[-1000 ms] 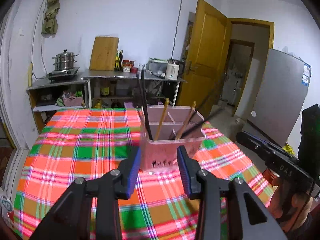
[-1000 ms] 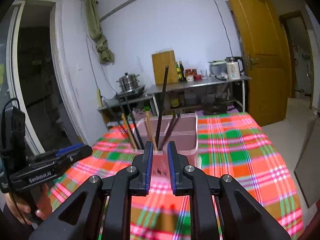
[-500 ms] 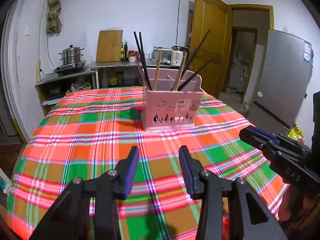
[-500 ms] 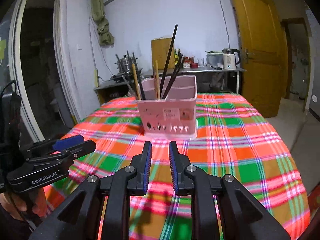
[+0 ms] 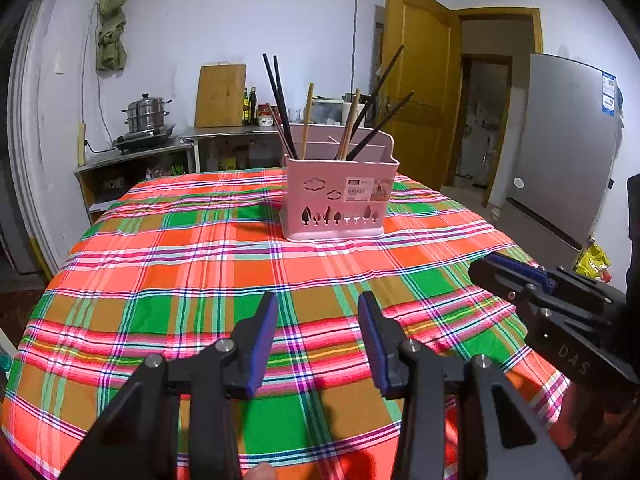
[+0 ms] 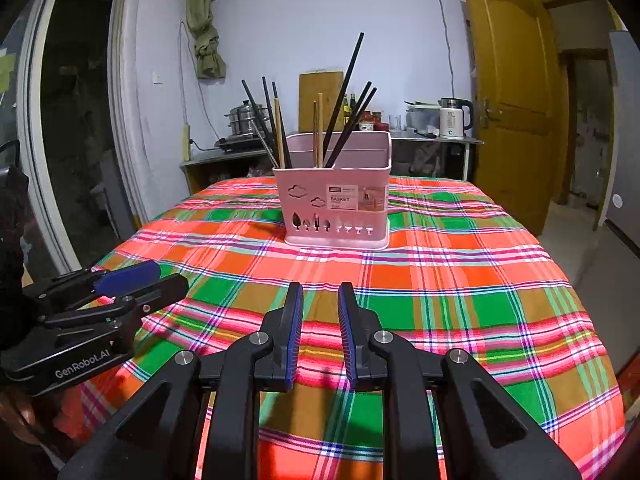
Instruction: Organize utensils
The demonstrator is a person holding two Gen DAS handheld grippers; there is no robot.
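Note:
A pink utensil basket [image 5: 340, 196] stands on the plaid tablecloth [image 5: 200, 264] toward the far side, and it also shows in the right wrist view [image 6: 336, 204]. Several black and wooden chopsticks [image 5: 306, 124] stand upright in its compartments, seen too in the right wrist view [image 6: 320, 128]. My left gripper [image 5: 316, 340] is open and empty, low over the near part of the table. My right gripper [image 6: 319, 336] is open with a narrow gap and empty. Each gripper shows in the other's view, the right one [image 5: 552, 312] and the left one [image 6: 100, 300].
The table's near edge lies just under both grippers. Behind the table a metal counter [image 5: 224, 132] carries a steamer pot [image 5: 146, 116], a cutting board [image 5: 220, 96], bottles and a kettle [image 6: 452, 122]. A wooden door [image 5: 420, 88] and a fridge [image 5: 568, 144] stand to the right.
Both grippers have pulled back from the basket and dropped lower toward the near table edge. The right gripper's jaws have opened slightly. The basket and chopsticks have not moved.

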